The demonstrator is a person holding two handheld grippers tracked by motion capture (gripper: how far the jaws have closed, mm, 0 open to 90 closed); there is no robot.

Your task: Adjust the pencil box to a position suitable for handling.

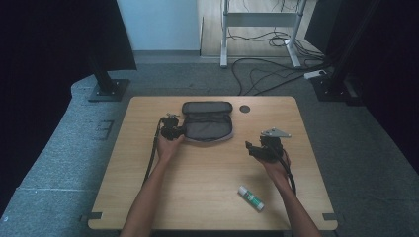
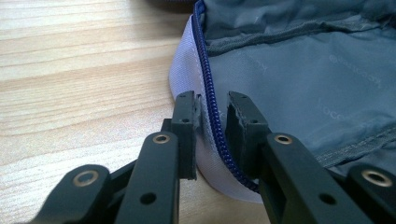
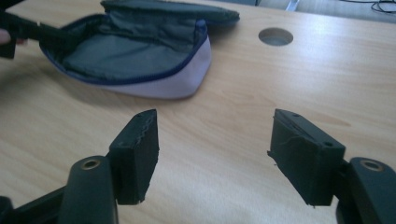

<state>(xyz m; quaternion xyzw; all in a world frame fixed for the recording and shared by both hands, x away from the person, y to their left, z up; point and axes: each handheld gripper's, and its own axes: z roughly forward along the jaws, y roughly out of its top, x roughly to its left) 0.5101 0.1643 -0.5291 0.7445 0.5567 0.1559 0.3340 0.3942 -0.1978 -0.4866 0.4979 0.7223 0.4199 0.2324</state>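
Note:
An open pouch (image 1: 207, 123), grey inside with a lavender wall and a blue zipper, lies at the back middle of the wooden table (image 1: 207, 173). My left gripper (image 1: 182, 131) is at its left end. In the left gripper view the jaws (image 2: 214, 109) stand close together, one on each side of the zipper rim of the pouch (image 2: 303, 70), pinching it. My right gripper (image 1: 249, 147) hovers to the right of the pouch, open. In the right gripper view its jaws (image 3: 212, 140) stand wide apart over bare wood, with the pouch (image 3: 135, 60) ahead.
A glue stick (image 1: 251, 198), white with a green label, lies near the front right of the table. A round cable hole (image 1: 245, 108) sits just right of the pouch. Cables, stands and a desk frame are on the floor beyond the table.

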